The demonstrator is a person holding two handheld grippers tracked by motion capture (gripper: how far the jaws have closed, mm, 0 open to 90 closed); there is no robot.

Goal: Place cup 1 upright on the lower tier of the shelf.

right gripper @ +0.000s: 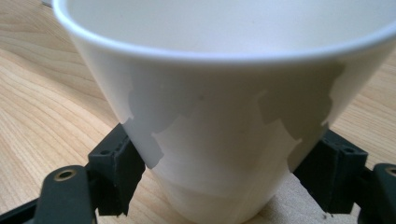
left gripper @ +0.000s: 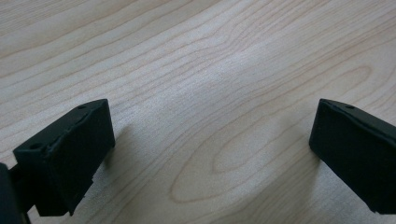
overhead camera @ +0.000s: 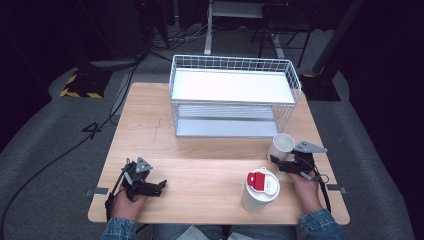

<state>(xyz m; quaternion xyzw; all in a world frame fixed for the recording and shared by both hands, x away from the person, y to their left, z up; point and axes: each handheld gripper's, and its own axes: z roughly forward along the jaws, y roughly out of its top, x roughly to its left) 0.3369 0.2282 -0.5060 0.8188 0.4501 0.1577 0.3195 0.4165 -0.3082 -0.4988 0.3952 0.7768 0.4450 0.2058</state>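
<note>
From the high view, we take the wire rack (overhead camera: 235, 95) as our landmark. The open white cup (overhead camera: 281, 147) stands on the tabletop (overhead camera: 200, 165) just in front of the rack's right front corner, and the right hand-held gripper (overhead camera: 278, 163) is at its near side. The lidded cup (overhead camera: 260, 190), white with a red tab, stands nearer to us than the open cup, well in front of the rack. We judge the lidded cup could be knocked if the right hand swings back toward us with its load. The left hand-held gripper (overhead camera: 159, 186) rests far in front of the rack's left end.

In the left gripper view, its jaws stand wide apart over bare tabletop (left gripper: 210, 93), released, holding nothing.

In the right gripper view, the right hand-held gripper (right gripper: 219, 179) is clenched on the open white cup (right gripper: 219, 121), low on its tapered wall. We think that thin wall may buckle, or the cup may slip upward out of so low a grip. The cup's base is cut off, so we cannot tell whether it has left the tabletop, nor whether anything lies inside.
</note>
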